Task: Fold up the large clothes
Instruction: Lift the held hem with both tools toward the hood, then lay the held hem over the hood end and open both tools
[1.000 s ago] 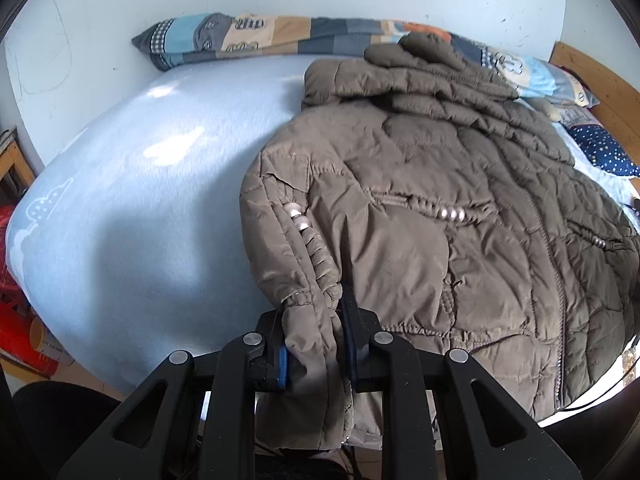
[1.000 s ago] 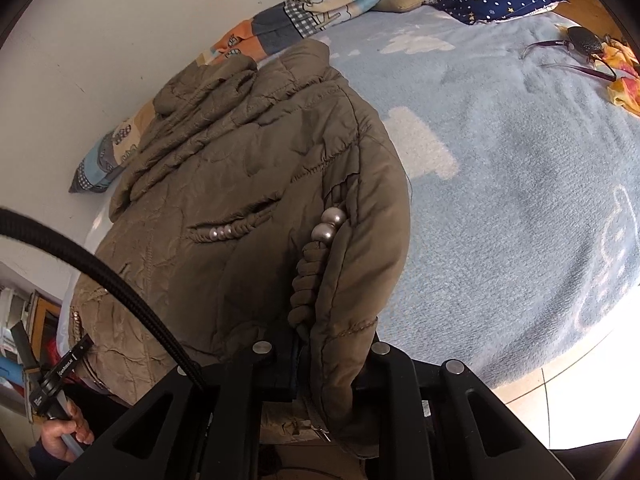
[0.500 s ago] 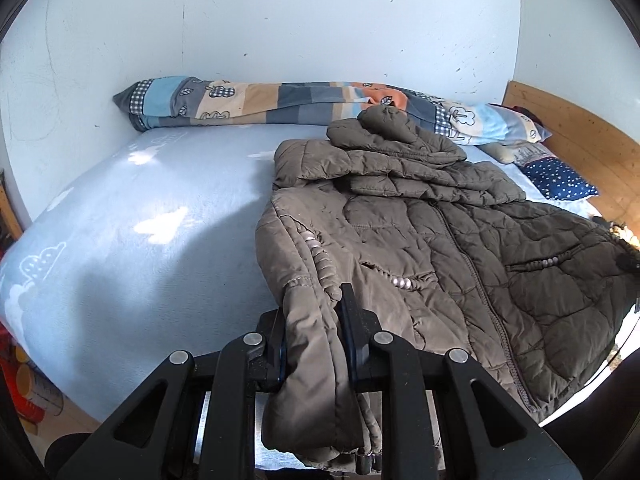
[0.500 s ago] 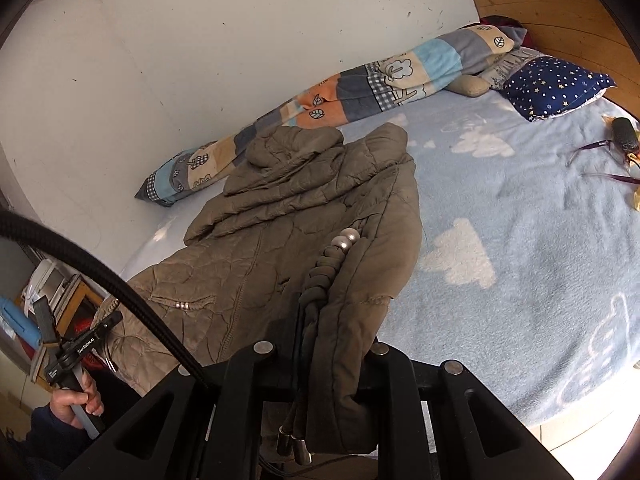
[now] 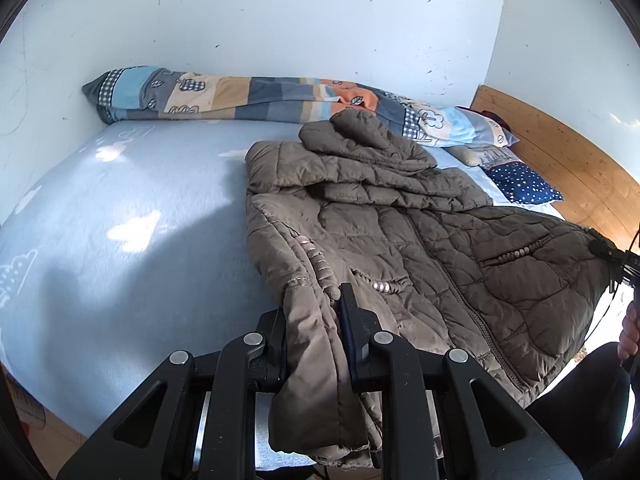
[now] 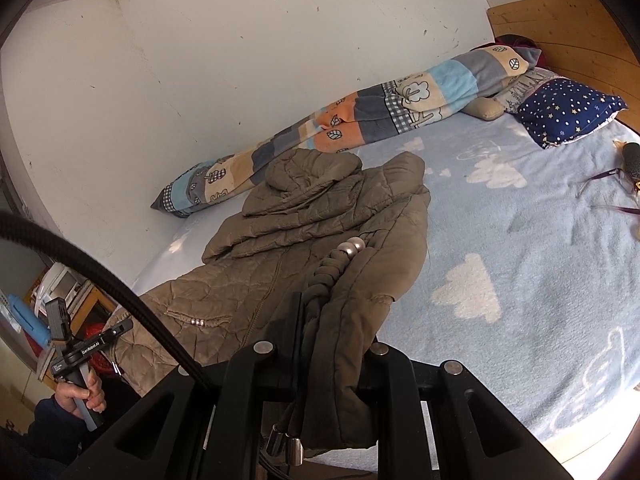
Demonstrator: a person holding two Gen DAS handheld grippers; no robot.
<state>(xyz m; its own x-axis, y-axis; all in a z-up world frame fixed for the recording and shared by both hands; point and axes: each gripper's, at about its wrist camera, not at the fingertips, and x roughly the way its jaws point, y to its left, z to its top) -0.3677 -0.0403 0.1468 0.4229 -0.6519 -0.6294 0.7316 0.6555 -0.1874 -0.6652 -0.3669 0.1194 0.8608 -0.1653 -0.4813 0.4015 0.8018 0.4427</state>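
Observation:
A brown quilted hooded jacket [image 5: 400,232] lies front-up on the light blue bed [image 5: 120,220], hood toward the wall. My left gripper [image 5: 314,320] is shut on the near hem corner on the jacket's left side, with fabric bunched between the fingers and hanging below. In the right wrist view my right gripper [image 6: 332,320] is shut on the opposite hem corner of the jacket [image 6: 280,248], beside a braided cord with silver beads [image 6: 352,248]. Both corners are held up off the bed [image 6: 520,240]. A hand [image 6: 80,394] holds the left gripper's handle at the lower left.
A rolled patchwork blanket [image 5: 240,96] lies along the white wall. A navy star pillow [image 6: 568,112] and a wooden headboard [image 6: 560,28] are at the bed's head. Glasses [image 6: 600,178] lie on the bed at the right. A black cable [image 6: 100,276] crosses the left; shelves [image 6: 60,288] stand behind it.
Both grippers have risen and tilted up with the hem corners still clamped. The near edge of the jacket has lifted off the bed and more of the wall shows.

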